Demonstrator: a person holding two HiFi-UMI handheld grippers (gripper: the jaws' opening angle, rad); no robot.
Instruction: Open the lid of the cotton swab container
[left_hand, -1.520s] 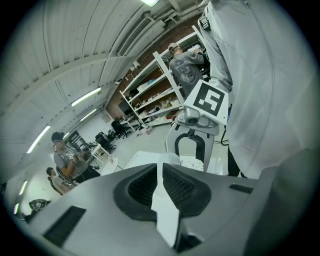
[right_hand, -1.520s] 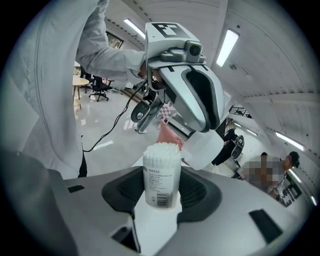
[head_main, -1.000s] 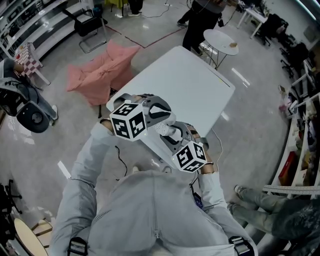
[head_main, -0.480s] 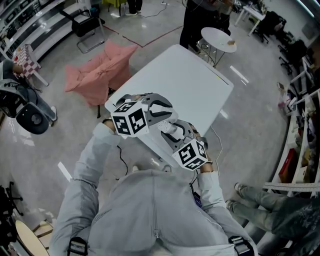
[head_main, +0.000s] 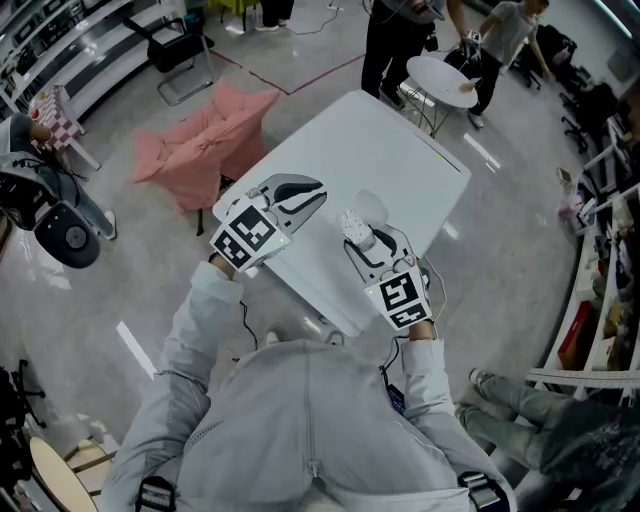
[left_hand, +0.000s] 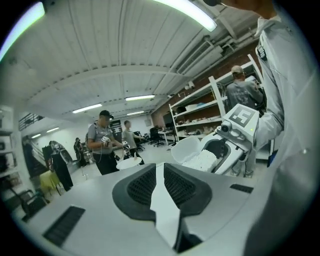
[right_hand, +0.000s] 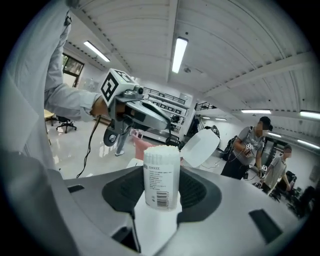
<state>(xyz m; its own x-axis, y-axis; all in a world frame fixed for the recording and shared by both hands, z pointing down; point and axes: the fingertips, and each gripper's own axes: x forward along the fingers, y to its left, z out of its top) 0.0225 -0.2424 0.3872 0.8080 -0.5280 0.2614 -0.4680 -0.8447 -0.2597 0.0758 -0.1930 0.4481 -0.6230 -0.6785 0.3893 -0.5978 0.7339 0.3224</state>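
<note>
The cotton swab container (right_hand: 161, 176) is a clear upright tube with a printed label, packed with white swabs. My right gripper (right_hand: 161, 187) is shut on its body. Its white lid (right_hand: 200, 147) stands flipped open, hanging off the far side of the rim. In the head view the container (head_main: 353, 226) is held over the white table (head_main: 400, 150) by the right gripper (head_main: 360, 243). My left gripper (head_main: 308, 191) is apart from it, to the left. In the left gripper view its jaws (left_hand: 160, 169) are opening with nothing between them, and the swabs (left_hand: 201, 160) show beyond.
A chair draped in pink cloth (head_main: 205, 140) stands beyond the table's left corner. A small round table (head_main: 440, 78) and standing people (head_main: 395, 35) are at the far end. Shelving (head_main: 600, 300) runs along the right.
The two grippers were close together around the container. The left gripper has since pulled away to the left, and the lid now stands open. The right gripper still holds the container.
</note>
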